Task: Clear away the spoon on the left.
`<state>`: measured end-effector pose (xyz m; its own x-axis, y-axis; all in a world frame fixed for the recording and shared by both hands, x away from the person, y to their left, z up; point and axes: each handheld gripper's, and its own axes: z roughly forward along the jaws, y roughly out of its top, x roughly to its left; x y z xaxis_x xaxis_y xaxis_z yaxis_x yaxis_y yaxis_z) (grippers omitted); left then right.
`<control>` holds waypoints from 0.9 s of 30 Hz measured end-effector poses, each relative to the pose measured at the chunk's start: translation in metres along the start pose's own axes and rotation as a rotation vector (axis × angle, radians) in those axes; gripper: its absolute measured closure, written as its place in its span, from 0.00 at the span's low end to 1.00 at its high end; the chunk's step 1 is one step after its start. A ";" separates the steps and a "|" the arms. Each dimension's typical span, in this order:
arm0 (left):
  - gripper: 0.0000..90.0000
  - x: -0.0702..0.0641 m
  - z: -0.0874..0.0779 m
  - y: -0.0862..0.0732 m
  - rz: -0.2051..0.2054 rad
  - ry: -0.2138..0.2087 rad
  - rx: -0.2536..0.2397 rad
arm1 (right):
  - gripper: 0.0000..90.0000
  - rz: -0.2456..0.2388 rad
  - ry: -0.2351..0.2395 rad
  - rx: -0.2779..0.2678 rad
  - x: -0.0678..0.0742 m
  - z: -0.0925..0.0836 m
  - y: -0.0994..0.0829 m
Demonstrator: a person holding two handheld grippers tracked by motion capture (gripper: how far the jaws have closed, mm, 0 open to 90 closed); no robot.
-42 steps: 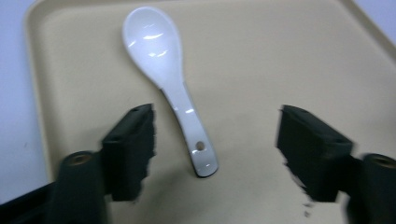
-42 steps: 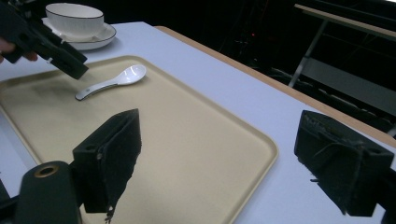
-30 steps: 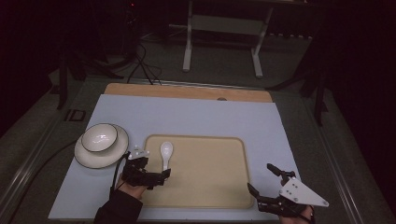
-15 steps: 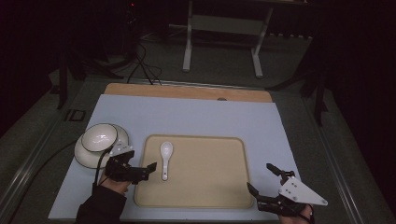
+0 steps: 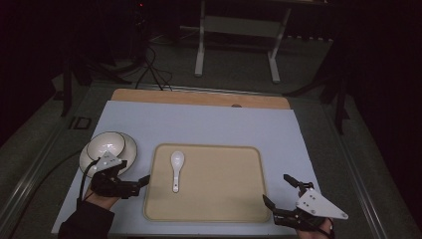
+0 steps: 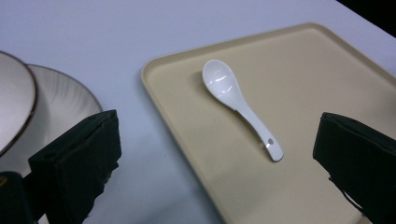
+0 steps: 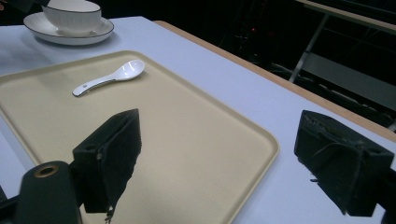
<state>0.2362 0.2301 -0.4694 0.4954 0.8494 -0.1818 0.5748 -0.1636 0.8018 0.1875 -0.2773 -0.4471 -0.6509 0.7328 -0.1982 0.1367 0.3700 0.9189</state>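
Pale-blue table (image 5: 219,124) bears beige tray (image 5: 224,199).

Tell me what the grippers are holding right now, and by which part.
Nothing. The left gripper is open beside the tray, the right gripper open too; the spoon lies free.

**Black grippers, grey plates, dark sleeve**

Both tools are matte black with blocky, square-ended jaws. The left gripper (image 5: 130,185) and the right gripper (image 5: 281,191) each carry a pale grey three-cornered plate dotted with small screws. A black cable (image 5: 85,174) trails from the left one. The left forearm wears a dark sleeve (image 5: 85,223).
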 end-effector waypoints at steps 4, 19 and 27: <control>0.02 0.007 -0.007 -0.003 -0.012 0.015 -0.004 | 0.16 0.001 0.001 0.004 0.000 0.000 0.000; 0.02 0.022 -0.014 -0.025 -0.034 0.027 -0.023 | 0.16 -0.004 -0.001 0.004 0.000 0.001 0.000; 0.02 0.025 -0.012 -0.037 -0.029 0.032 -0.015 | 0.16 -0.010 -0.004 0.005 0.001 0.000 0.000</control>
<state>0.2196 0.2634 -0.4965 0.4574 0.8695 -0.1866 0.5783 -0.1315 0.8051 0.1873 -0.2765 -0.4473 -0.6491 0.7315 -0.2087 0.1341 0.3801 0.9152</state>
